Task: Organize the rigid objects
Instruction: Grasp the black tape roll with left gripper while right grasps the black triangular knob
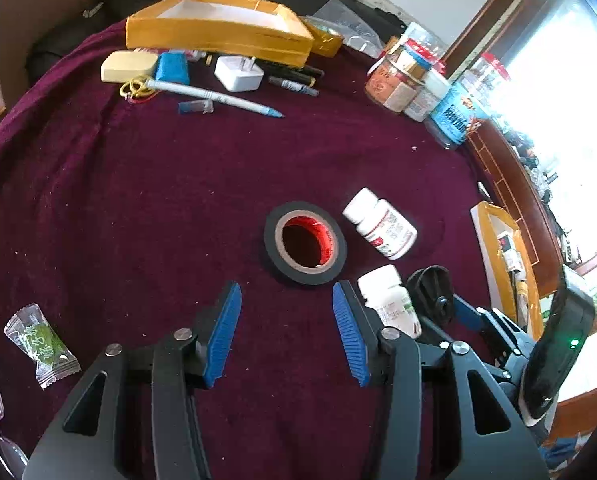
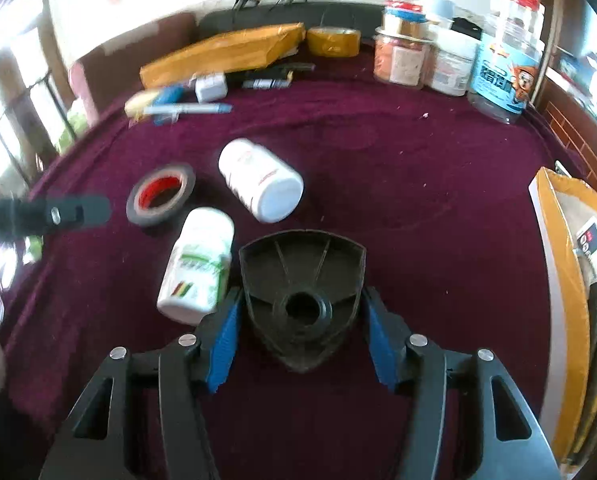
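Note:
My right gripper (image 2: 302, 320) is shut on a black triangular plastic part (image 2: 302, 280), held just above the maroon cloth; the part also shows in the left wrist view (image 1: 434, 294). My left gripper (image 1: 286, 308) is open and empty, just short of a black tape roll (image 1: 305, 242) with a red core, which also shows in the right wrist view (image 2: 160, 194). A white pill bottle with a red label (image 1: 380, 224) (image 2: 260, 180) lies on its side. A second white bottle with a green label (image 1: 390, 300) (image 2: 198, 266) lies beside my right gripper's left finger.
An open yellow box (image 1: 218, 28) stands at the back, with a pen (image 1: 214, 98), a white charger (image 1: 238, 74), markers and small items before it. Several jars (image 2: 450, 56) stand back right. A second yellow box (image 2: 562, 280) with items sits at the right edge. A wrapped candy (image 1: 40, 340) lies left.

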Motion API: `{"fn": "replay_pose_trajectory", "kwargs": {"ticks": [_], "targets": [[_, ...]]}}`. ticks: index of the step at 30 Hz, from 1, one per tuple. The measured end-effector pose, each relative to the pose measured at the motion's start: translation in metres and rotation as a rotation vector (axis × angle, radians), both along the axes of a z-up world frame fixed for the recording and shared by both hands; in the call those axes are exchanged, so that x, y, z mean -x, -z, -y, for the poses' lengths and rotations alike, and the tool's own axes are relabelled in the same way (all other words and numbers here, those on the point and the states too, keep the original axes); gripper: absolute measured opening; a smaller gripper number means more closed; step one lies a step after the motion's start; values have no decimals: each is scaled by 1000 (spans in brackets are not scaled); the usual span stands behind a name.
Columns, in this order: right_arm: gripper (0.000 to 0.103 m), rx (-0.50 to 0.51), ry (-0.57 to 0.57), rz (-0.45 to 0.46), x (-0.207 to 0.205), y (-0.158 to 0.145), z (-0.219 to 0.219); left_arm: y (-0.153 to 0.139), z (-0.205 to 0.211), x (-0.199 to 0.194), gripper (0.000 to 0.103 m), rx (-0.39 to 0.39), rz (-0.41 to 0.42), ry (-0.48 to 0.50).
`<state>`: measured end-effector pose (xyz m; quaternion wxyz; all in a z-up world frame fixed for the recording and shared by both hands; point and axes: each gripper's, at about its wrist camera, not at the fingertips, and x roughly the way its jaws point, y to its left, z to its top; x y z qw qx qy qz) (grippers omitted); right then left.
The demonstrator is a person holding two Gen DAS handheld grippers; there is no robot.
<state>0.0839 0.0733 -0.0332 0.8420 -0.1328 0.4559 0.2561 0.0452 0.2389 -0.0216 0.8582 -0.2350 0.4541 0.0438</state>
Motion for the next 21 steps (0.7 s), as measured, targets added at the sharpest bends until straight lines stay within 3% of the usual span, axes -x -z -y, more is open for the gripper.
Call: {"fn": "replay_pose_trajectory", "kwargs": {"ticks": [4, 9, 12, 18, 21], "targets": [[51, -68, 24, 27, -4, 0, 8, 6, 0, -2, 59, 11, -4, -7], [51, -270, 114, -11, -20, -3, 53, 6, 12, -9, 71, -17, 0, 13], [51, -280, 149, 20, -24, -7, 70, 6, 20, -16, 76, -82, -20, -2], [52, -316, 114, 4, -24, -11, 70, 15, 32, -39, 76, -182, -126, 5], [52, -335, 105, 12, -21, -15, 73, 17, 34, -45, 76, -225, -128, -2]]}}
